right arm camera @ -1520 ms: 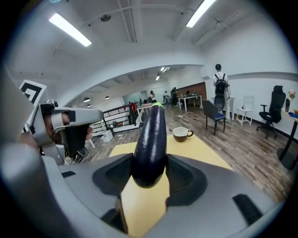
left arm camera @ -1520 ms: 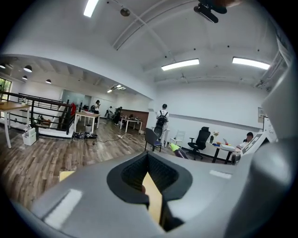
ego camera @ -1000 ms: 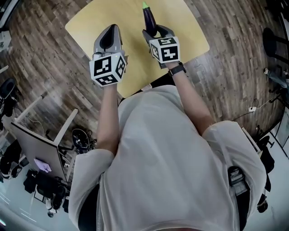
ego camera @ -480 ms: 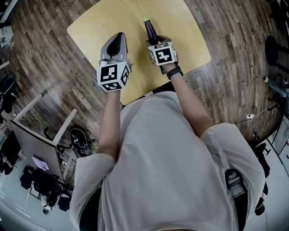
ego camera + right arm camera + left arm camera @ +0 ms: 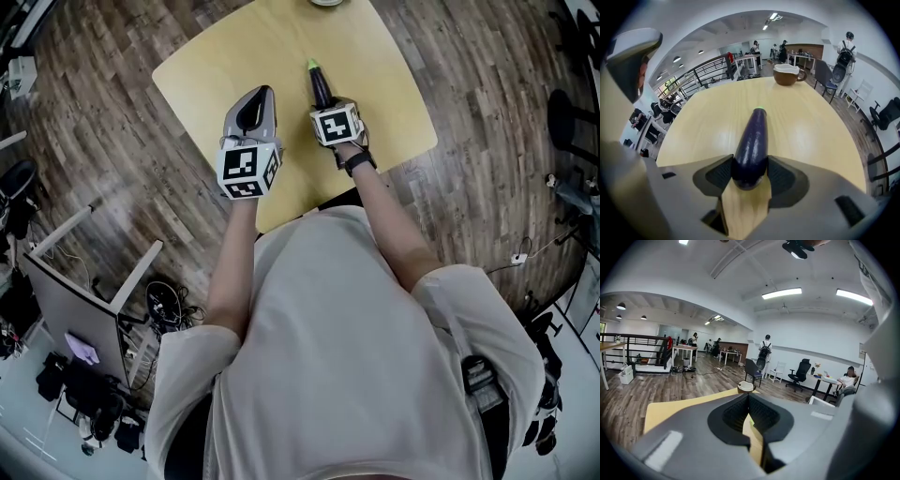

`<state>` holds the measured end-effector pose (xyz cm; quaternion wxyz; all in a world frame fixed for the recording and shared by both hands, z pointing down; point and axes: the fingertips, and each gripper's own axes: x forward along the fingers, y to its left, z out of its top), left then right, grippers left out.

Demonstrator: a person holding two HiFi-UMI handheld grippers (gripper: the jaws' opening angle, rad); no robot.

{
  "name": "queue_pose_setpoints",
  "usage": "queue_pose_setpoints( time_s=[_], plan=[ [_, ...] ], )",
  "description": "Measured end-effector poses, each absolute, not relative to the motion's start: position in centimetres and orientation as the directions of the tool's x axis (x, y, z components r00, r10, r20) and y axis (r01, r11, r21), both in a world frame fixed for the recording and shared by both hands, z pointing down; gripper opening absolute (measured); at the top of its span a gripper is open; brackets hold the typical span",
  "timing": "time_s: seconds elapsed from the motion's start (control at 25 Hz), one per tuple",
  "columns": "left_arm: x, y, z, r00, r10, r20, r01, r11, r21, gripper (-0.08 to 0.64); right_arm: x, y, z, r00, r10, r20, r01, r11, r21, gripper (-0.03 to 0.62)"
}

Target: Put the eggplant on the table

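A dark purple eggplant with a green tip points away from me over the yellow table. My right gripper is shut on its thick end, one pad on each side. In the head view the right gripper is over the middle of the table. Whether the eggplant touches the tabletop I cannot tell. My left gripper hovers just to the left of it, shut with nothing between its pads; only a thin slit of table shows there.
A brown cup with a white inside stands at the table's far edge, beyond the eggplant's tip. Bare tabletop lies on both sides of the eggplant. Wooden floor surrounds the table, with desks, chairs and people far off.
Both grippers have dropped lower toward the tabletop and look smaller in the head view. The eggplant has stayed held in the right gripper.
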<state>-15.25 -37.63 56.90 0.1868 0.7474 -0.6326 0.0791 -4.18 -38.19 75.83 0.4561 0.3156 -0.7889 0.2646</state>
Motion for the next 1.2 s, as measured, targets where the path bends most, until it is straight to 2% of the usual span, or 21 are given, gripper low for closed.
queue_pose_setpoints(
  time_s=[0.24, 0.68, 0.8, 1.2],
  plan=[
    [-15.7, -36.4, 56.1, 0.186, -0.922, 0.34, -0.976, -0.133, 0.174, 0.011, -4.0, -37.8, 75.0, -0.396, -0.277, 0.875, -0.751, 0.646, -0.136, 0.244],
    [-16.0, -33.2, 53.3, 0.184, -0.936, 0.299, -0.979, -0.148, 0.139, 0.011, -4.2, -36.2, 66.1, -0.488, -0.479, 0.73, -0.783, 0.61, -0.123, 0.244],
    [-16.2, -33.0, 52.1, 0.19, -0.943, 0.275, -0.978, -0.158, 0.133, 0.011, -4.4, -36.5, 62.9, -0.505, -0.558, 0.659, -0.793, 0.601, -0.099, 0.196],
    [-16.6, -32.0, 47.1, 0.193, -0.962, 0.194, -0.977, -0.17, 0.129, 0.011, -3.7, -36.2, 51.8, -0.532, -0.726, 0.437, -0.822, 0.567, -0.058, 0.109]
  ],
)
